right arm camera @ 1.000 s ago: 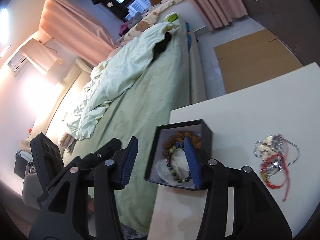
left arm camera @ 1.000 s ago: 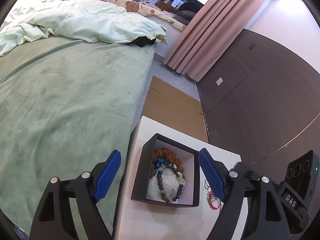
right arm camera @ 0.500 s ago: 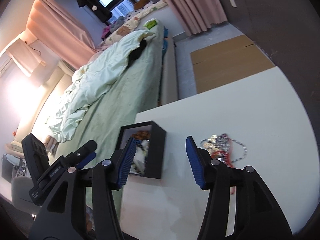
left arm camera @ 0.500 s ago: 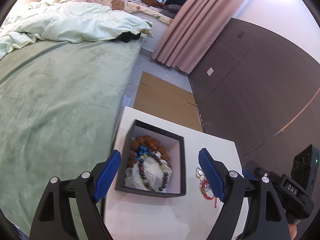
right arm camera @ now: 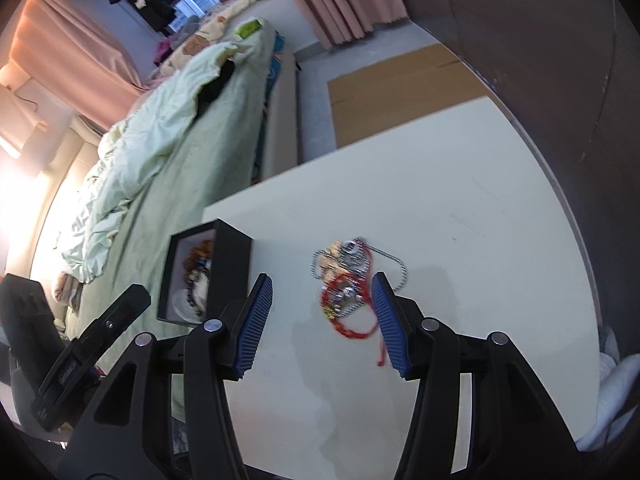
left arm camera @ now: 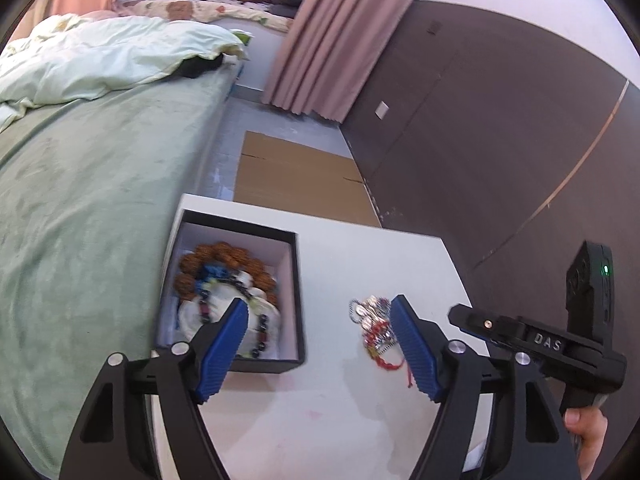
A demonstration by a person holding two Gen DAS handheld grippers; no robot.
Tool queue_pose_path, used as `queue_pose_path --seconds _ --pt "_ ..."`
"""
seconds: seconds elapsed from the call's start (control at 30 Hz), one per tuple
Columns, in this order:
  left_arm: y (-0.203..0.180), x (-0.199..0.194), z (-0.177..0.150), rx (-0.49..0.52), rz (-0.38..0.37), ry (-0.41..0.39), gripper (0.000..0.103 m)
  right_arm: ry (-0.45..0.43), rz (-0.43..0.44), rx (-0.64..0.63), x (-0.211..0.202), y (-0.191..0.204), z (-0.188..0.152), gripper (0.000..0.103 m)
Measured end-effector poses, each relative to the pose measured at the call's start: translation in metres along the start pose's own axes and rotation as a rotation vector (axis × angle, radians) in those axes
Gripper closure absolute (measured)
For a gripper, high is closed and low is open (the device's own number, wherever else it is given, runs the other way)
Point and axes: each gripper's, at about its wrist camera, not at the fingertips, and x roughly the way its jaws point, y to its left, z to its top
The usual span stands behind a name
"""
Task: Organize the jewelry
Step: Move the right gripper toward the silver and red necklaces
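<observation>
In the left wrist view the left claw's (left arm camera: pixel 316 344) blue pad covers part of the bracelets in the black box (left arm camera: pixel 298 300). The tangled jewelry (right arm camera: pixel 352 280) is blurred; single pieces cannot be told apart.

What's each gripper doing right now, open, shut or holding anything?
Left gripper: open, holding nothing; its jaws have just been closing.
Right gripper: open, empty, above the tangled red cord and silver chain jewelry.
</observation>
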Motion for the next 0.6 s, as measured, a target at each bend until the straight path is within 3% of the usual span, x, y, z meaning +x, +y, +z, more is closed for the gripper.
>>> queue_pose_path --seconds 0.17,0.4,0.6 --pt "-0.015 0.015 -0.007 0.026 -0.018 0.036 0.043 0.057 -0.036 -0.032 0.012 -0.004 -0.005 0.052" --pt "-0.018 0.035 -0.013 0.012 -0.037 0.087 0.063 0.135 -0.082 -0.044 0.043 -0.014 -0.009 0.071" --pt "-0.023 0.047 -0.018 0.011 -0.043 0.109 0.065 0.158 -0.1 -0.069 0.061 -0.015 -0.005 0.077"
